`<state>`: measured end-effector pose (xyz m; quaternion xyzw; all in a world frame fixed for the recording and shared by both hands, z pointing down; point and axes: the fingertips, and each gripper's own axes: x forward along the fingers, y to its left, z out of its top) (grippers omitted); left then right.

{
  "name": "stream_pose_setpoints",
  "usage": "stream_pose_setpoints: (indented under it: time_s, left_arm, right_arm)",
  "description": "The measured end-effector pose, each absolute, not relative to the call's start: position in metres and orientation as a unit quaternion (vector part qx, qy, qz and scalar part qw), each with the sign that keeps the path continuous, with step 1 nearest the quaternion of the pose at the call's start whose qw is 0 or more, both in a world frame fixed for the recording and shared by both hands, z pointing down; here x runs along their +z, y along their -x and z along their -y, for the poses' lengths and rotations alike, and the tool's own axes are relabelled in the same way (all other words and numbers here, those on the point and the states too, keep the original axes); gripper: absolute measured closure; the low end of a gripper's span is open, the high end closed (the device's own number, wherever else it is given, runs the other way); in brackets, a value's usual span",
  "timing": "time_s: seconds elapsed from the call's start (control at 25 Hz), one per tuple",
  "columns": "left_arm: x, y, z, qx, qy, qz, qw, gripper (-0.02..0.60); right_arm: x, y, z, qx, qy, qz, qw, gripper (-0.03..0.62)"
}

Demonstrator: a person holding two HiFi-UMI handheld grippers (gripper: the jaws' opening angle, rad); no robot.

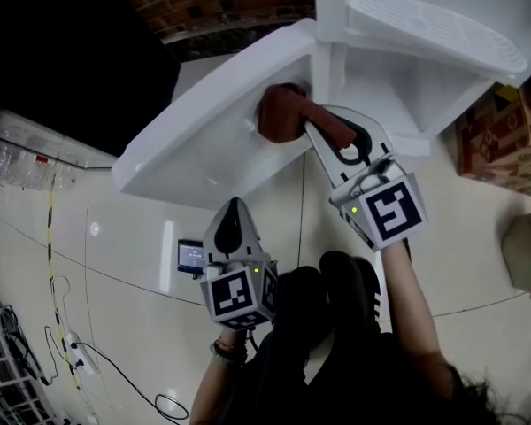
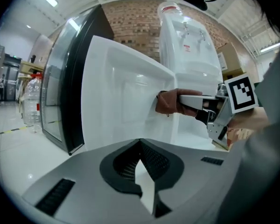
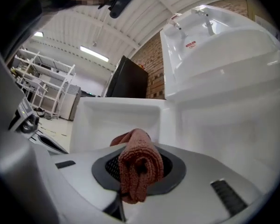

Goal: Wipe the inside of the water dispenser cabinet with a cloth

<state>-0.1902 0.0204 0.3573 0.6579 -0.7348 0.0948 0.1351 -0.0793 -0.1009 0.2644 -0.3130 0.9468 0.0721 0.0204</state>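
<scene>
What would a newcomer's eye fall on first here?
The reddish-brown cloth stands out first, clamped in the right gripper at the inner face of the open white cabinet door, top centre of the head view. Next comes the white water dispenser behind it. The left gripper is held back lower down, jaws together and empty.

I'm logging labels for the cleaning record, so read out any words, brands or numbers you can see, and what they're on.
Nothing can be read.
Red label on the dispenser: too small to read.
Print on the cardboard box: blurred.
Small screen on the floor: blurred.
</scene>
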Motion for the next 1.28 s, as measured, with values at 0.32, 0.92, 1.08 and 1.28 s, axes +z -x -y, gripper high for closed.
stream_pose_setpoints:
  time_s: [0.32,0.92,1.08,1.28]
  left_arm:
    - [0.371,0.204,-0.027,0.094,-0.626,0.757,0.162,0.578]
    - [0.377,0.213,-0.034,0.102,-0.625,0.757,0.160,0.578]
    - [0.381,0.213,-0.036,0.105,-0.628,0.754,0.161,0.578]
    - [0.380,0.215,-0.035,0.102,-0.621,0.759,0.164,0.578]
  right_arm:
    - [0.288,0.174,-0.004,0.025,0.111,-0.993,0.025,0.517]
    - [0.385,0.092,0.123,-0.011,0.325,-0.941,-0.097,0.517]
    - [0.409,0.058,0.136,-0.022,0.367,-0.923,-0.114,0.517]
    - [0.402,0.084,0.098,-0.017,0.308,-0.948,-0.077,0.517]
